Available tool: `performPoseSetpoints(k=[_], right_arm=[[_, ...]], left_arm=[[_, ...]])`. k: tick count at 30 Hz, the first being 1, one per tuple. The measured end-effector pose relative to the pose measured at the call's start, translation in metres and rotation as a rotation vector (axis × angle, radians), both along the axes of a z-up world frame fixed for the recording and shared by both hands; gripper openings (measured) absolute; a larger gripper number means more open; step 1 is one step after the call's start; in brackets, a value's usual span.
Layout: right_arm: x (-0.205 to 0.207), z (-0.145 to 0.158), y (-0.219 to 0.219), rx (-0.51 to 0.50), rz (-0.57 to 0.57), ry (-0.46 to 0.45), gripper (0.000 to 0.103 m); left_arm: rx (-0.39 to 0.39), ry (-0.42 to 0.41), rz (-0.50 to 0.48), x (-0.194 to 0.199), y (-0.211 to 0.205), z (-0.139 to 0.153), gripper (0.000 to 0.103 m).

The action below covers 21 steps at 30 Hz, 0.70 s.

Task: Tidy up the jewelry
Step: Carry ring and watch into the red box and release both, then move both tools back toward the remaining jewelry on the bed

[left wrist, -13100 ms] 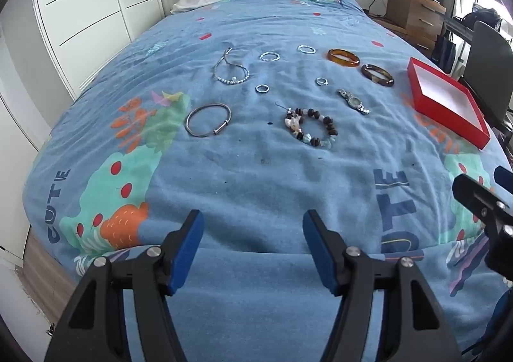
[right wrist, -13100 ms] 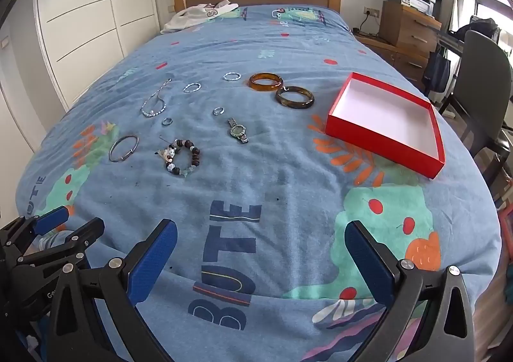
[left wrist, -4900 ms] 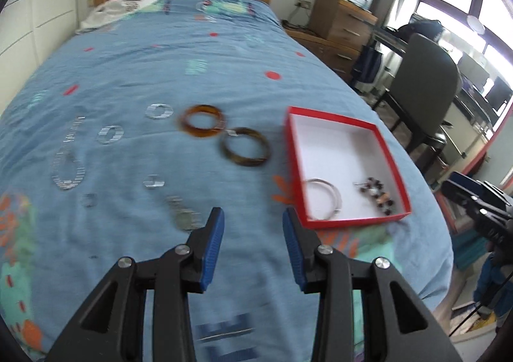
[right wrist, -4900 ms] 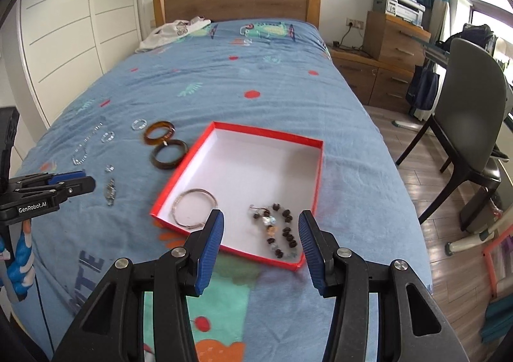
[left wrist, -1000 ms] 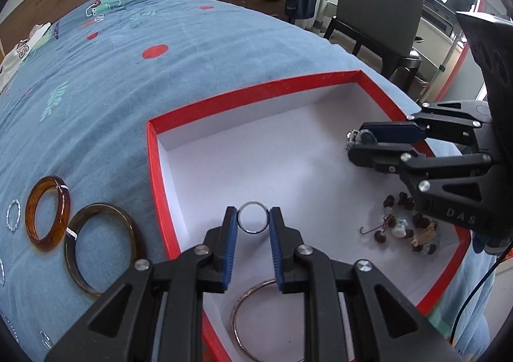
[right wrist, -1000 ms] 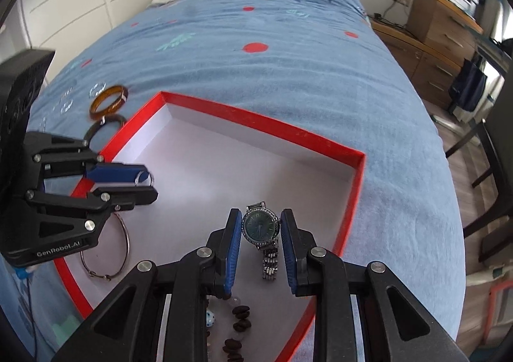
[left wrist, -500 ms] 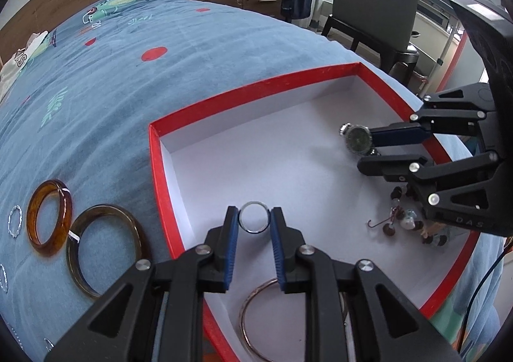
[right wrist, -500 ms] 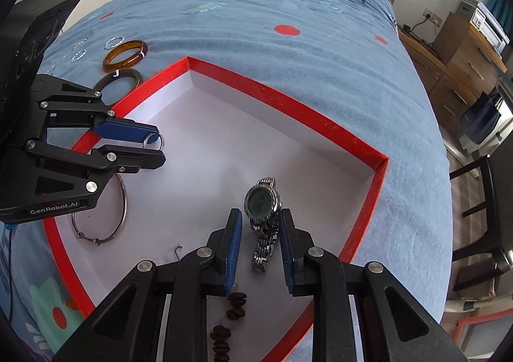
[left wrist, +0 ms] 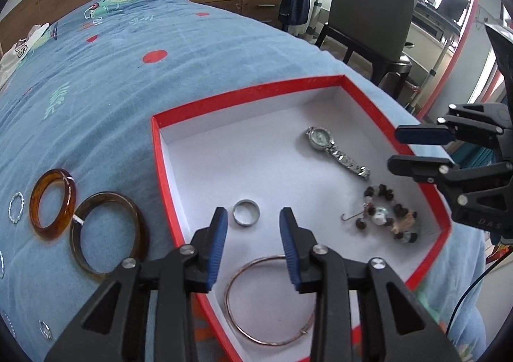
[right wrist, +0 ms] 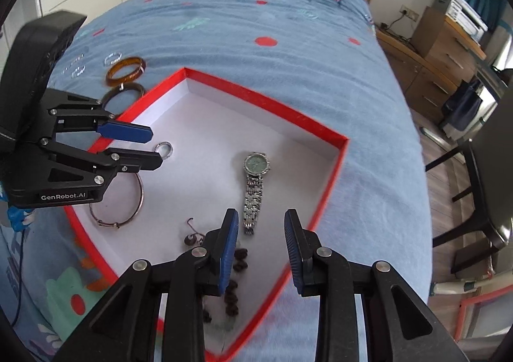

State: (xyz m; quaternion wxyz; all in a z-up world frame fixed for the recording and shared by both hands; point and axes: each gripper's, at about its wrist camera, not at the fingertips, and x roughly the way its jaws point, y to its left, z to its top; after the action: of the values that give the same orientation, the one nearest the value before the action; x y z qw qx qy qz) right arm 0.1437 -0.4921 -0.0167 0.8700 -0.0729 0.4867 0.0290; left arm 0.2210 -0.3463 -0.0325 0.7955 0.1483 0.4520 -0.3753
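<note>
Red on the outside and white inside, the box (left wrist: 166, 150) sits on the blue bed (left wrist: 128, 51), and it fills the middle of both views. I am dropping things into it right now. My left tongs (left wrist: 253, 227) are opening, and the little silver ring (left wrist: 246, 213) lies flat on the white floor of the box, between the blue tips but not touched by them. My right tongs (right wrist: 261, 233) are opening too, with nothing pinched; the watch (right wrist: 255, 184) lies in the box just past their tips, near the middle of the right view. The thin bangle (left wrist: 272, 298) is at the bottom of the left view, and the bead bracelet (left wrist: 384, 217) is at the right side of the box. To do this step well, I think I should open both tongs all the way before I lift, so no tip drags the ring or the watch strap. Then I should lift straight up and stay clear of the red wall. More things are not in the box yet. The orange bangle (left wrist: 53, 201) and the brown bangle (left wrist: 109, 233) lie touching each other on the bed at the left of the left view. Some small silver rings (left wrist: 16, 206) lie even farther left. I think the bangles come next because they are closest.
</note>
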Motion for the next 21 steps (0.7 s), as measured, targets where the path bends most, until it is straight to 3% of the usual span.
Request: performPoseSetpoints(k=[10,21], right_arm=[[-0.058,0.064,0.009,0.016,-0.080,-0.105,0.037],[-0.119,0.133,0.065,0.063,-0.087,-0.246,0.037]], left_arm=[[-0.059,-0.051,0.034,-0.042,0.043,0.061,0.032],[-0.035,-0.104,0.222,-0.086,0.196,0.104,0.032]])
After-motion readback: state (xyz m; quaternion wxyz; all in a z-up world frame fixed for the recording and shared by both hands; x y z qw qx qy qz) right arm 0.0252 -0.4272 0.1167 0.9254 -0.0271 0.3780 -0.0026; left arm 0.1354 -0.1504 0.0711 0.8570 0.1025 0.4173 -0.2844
